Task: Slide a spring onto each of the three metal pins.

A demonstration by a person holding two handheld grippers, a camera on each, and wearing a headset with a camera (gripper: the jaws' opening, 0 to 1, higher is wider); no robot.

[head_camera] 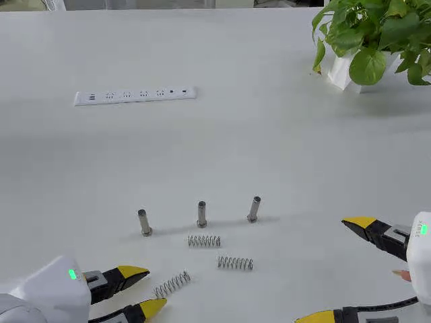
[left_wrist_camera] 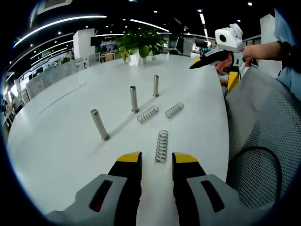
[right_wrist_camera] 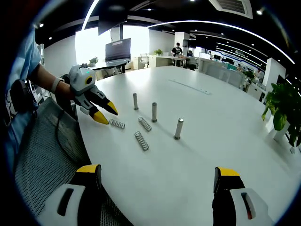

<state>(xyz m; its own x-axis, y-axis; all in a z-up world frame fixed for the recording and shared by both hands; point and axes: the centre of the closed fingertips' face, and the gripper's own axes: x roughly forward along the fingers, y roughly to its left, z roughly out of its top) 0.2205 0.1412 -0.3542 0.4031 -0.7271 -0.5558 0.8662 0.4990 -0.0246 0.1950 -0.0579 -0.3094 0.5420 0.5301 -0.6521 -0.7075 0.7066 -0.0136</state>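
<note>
Three metal pins stand upright in a row on the white table: left pin (head_camera: 145, 222), middle pin (head_camera: 201, 214), right pin (head_camera: 253, 209). All three are bare. Three springs lie flat in front of them: one (head_camera: 204, 240) under the middle pin, one (head_camera: 235, 262) further right, one (head_camera: 172, 284) nearest the left gripper. My left gripper (head_camera: 143, 289) is open; that nearest spring (left_wrist_camera: 161, 146) lies just ahead of its yellow tips (left_wrist_camera: 157, 158), untouched. My right gripper (head_camera: 335, 269) is wide open at the lower right with nothing between its jaws (right_wrist_camera: 158, 171).
A white power strip (head_camera: 135, 95) lies far back on the left. A potted plant (head_camera: 370, 40) stands at the back right corner. The table's near edge runs just below both grippers, with a mesh chair (left_wrist_camera: 263, 136) beside it.
</note>
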